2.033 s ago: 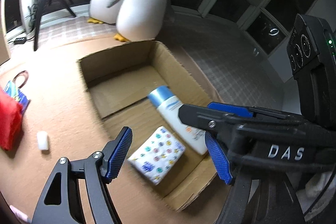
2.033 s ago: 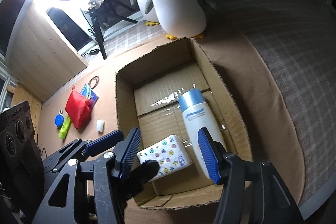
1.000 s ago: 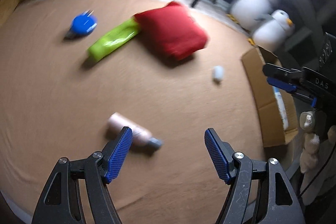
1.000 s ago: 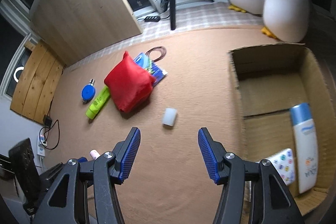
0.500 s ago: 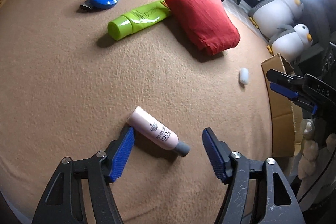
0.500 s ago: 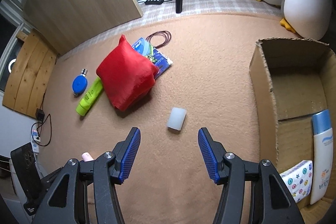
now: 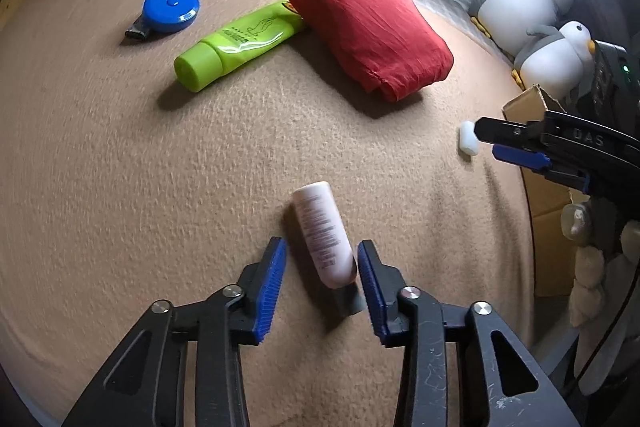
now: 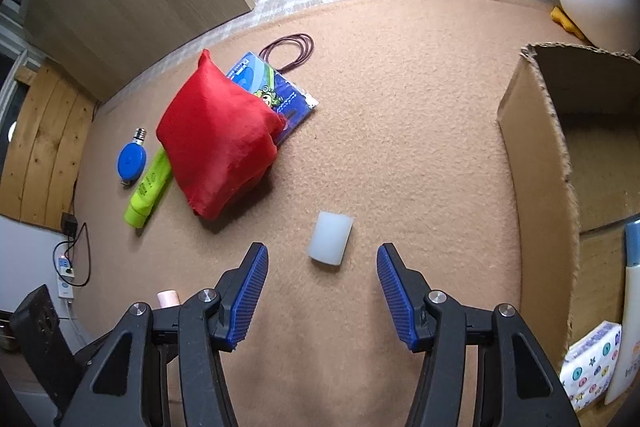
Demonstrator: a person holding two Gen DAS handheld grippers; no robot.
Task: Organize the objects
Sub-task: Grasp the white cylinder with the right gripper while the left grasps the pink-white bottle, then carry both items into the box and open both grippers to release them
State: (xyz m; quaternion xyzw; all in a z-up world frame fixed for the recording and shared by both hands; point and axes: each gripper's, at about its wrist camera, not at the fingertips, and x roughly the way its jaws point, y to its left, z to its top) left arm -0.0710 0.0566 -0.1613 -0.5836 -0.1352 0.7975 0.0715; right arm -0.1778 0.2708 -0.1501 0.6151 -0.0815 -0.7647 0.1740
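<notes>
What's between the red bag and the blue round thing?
The green tube lies between the red bag and the blue tape measure; the left wrist view shows it best.

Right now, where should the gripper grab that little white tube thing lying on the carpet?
Grab the small white cylinder across its round middle, coming straight down from above. It lies on its side on the carpet, clear of other things, just ahead of the right gripper, whose open fingers look wide enough. Squeezing its curved sides should work better than its ends.

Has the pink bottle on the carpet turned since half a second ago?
Yes. The pink bottle lay slanted, its grey cap toward the cardboard box; now its rounded end points toward the red bag, between the closing left claw pads.
</notes>
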